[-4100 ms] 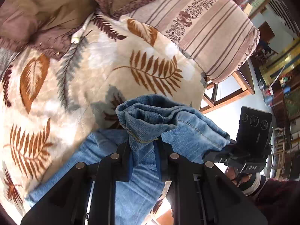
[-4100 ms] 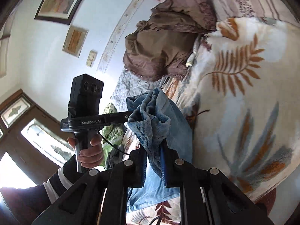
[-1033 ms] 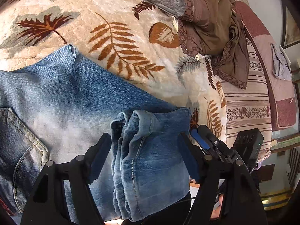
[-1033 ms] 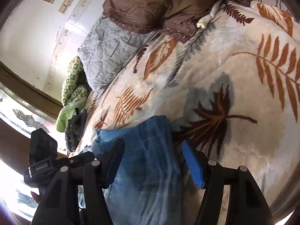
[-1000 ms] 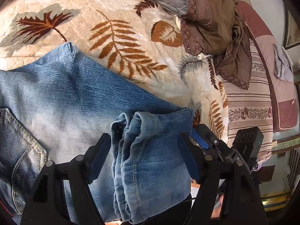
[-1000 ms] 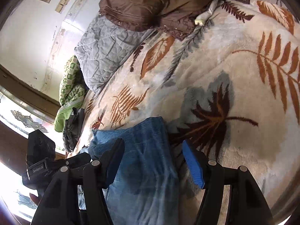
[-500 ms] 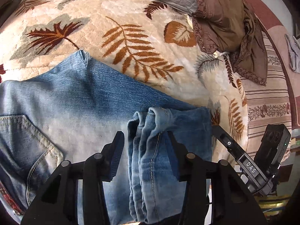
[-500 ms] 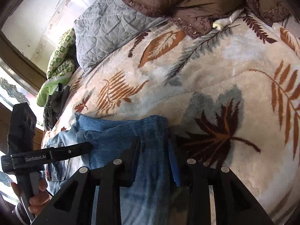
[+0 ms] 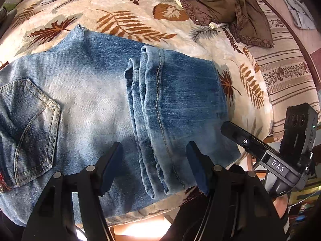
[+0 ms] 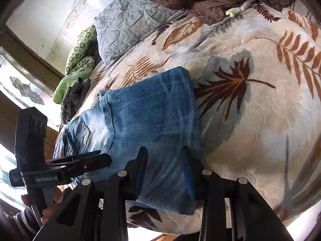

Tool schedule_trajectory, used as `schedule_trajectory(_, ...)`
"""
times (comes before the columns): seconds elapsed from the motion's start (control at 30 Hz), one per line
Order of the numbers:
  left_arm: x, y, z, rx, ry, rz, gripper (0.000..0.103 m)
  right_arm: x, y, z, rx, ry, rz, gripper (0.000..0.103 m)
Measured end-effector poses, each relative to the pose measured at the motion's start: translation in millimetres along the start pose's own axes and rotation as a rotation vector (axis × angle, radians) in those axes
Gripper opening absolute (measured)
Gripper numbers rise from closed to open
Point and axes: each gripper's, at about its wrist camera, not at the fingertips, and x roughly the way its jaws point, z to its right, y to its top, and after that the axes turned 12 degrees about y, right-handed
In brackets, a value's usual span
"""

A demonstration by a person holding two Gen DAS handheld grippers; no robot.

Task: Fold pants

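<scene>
**Jeans folded once, both my grippers off the cloth**

My left gripper (image 9: 154,164) hangs with its jaws spread wide and nothing between them; the hem end of the jeans (image 9: 96,92) lies under the gap, untouched. My right gripper (image 10: 163,172) also stands parted, less widely, and holds nothing; the folded denim shows between its blue pads (image 10: 187,172), which do not close on it.

The jeans lie on the leaf-print blanket (image 9: 128,20) along its near edge, overhanging it slightly. The leg ends are folded back over the thigh part, so the stitched hems (image 9: 152,64) sit across the middle of the garment. A back pocket (image 9: 34,124) faces up toward the waist end, at the left of the left wrist view.

From the left wrist view I read "DAS" on the side of my right gripper's body (image 9: 277,167). From the right wrist view the left one's body (image 10: 47,178) reads "GenRobot.AI", with my left hand (image 10: 51,204) wrapped around its handle.

At the blanket's far edge lie a brown garment (image 9: 226,6) and a grey quilted pillow (image 10: 128,26); a green patterned bundle (image 10: 80,60) sits at its far left corner.
</scene>
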Motion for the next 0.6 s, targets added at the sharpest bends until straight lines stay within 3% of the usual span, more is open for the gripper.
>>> schedule_trajectory(0.1,-26.5,0.5,-22.7,-0.069,-0.036,0.057,0.065,-7.4,0.2,-9.8,0.003,-0.021,0.012,0.042)
schedule_trajectory(0.17,-48.5,2.7,-43.8,-0.112,-0.057,0.104,0.065,-10.1,-2.0,-26.3,-0.043,-0.037,0.027,0.052)
schedule_trajectory(0.27,-79.4,7.7,-85.1,-0.182,-0.076,0.156,0.071,1.5,-6.8,-64.2,-0.152,-0.039,0.005,0.057)
schedule_trajectory(0.43,-119.2,-1.1,-176.4,-0.343,-0.016,0.254,0.082,53.0,-26.7,-149.3,-0.378,-0.003,-0.102,0.063)
schedule_trajectory(0.5,-124.1,-7.8,-214.3,-0.414,0.005,0.254,0.082,77.2,-40.4,-187.5,-0.479,0.028,-0.154,0.064)
schedule_trajectory(0.6,-116.9,-17.0,-264.0,-0.482,-0.025,0.197,0.082,112.0,-68.1,-242.4,-0.662,0.039,-0.199,0.067)
